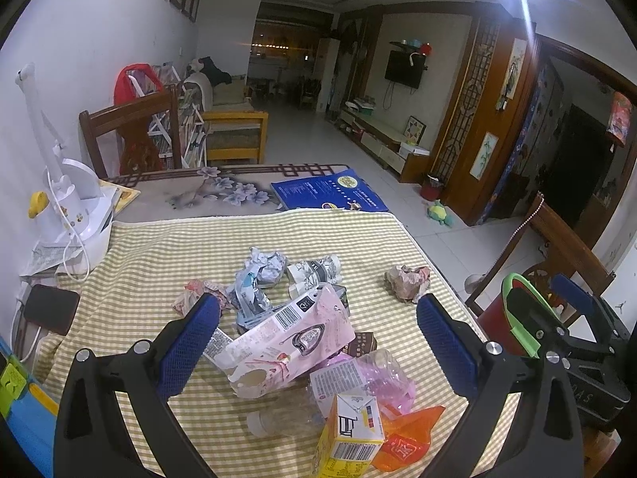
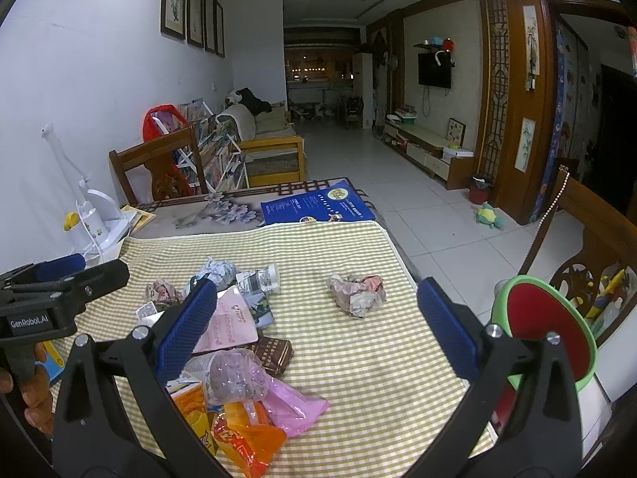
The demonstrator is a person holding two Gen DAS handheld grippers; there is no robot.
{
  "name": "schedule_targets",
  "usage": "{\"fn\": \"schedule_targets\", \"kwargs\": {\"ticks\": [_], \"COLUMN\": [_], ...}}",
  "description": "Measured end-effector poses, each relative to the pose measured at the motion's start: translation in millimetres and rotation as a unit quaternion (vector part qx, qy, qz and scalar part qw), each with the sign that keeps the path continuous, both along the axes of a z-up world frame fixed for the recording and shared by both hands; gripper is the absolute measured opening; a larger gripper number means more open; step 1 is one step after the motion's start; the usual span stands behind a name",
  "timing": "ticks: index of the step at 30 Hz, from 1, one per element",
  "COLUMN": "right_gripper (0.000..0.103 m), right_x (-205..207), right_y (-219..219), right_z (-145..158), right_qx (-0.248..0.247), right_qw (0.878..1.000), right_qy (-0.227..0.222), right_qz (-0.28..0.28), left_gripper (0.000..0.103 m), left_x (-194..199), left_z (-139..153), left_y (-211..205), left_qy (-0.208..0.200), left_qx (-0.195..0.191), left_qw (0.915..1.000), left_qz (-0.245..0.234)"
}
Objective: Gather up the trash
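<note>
A heap of trash lies on the yellow checked tablecloth (image 1: 167,255): a pink carton (image 1: 290,338), a yellow juice box (image 1: 350,434), an orange wrapper (image 1: 406,438), a clear plastic bottle (image 1: 286,414), crumpled paper (image 1: 266,265) and a brown packet (image 2: 274,354). One crumpled paper ball (image 1: 408,281) lies apart to the right, also in the right wrist view (image 2: 358,292). My left gripper (image 1: 318,314) is open and empty above the heap. My right gripper (image 2: 316,298) is open and empty above the cloth. A red bin with a green rim (image 2: 545,322) stands off the table's right edge.
A white desk lamp (image 1: 67,199) and a black phone (image 1: 51,308) are at the table's left. A blue book (image 1: 328,193) lies at the far edge. Wooden chairs stand at the far left (image 1: 127,135) and right (image 2: 589,247). Tiled floor stretches beyond.
</note>
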State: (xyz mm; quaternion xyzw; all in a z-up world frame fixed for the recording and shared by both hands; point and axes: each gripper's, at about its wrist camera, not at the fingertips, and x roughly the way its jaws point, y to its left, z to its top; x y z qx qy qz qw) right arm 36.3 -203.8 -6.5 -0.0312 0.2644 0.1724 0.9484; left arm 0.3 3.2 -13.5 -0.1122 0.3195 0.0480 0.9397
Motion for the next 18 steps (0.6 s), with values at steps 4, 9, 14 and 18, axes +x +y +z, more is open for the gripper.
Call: {"fn": "schedule_targets", "kwargs": {"ticks": [4, 9, 14, 18], "right_gripper": [0.099, 0.099, 0.099, 0.099], "right_x": [-0.8, 0.9, 1.0, -2.7], "right_y": [0.7, 2.0, 0.8, -0.4], "right_z": [-1.4, -1.7, 0.8, 3.6], "right_qx": [0.000, -0.001, -0.004, -0.015], "right_qw": [1.000, 1.000, 1.000, 1.000], "right_qy": [0.003, 0.007, 0.004, 0.000], "right_qz": [-0.001, -0.002, -0.002, 0.004], "left_gripper": [0.095, 0.095, 0.095, 0.095], "left_x": [-0.5, 0.3, 0.0, -5.7], "left_z": [-1.5, -3.9, -4.0, -4.6], "left_y": [0.2, -0.5, 1.1, 10.8], "left_qy": [0.001, 0.005, 0.003, 0.000], "left_qx": [-0.003, -0.002, 0.000, 0.003], "left_qw": [1.0000, 1.0000, 1.0000, 0.9999], "left_qz": [0.000, -0.001, 0.001, 0.015]}}
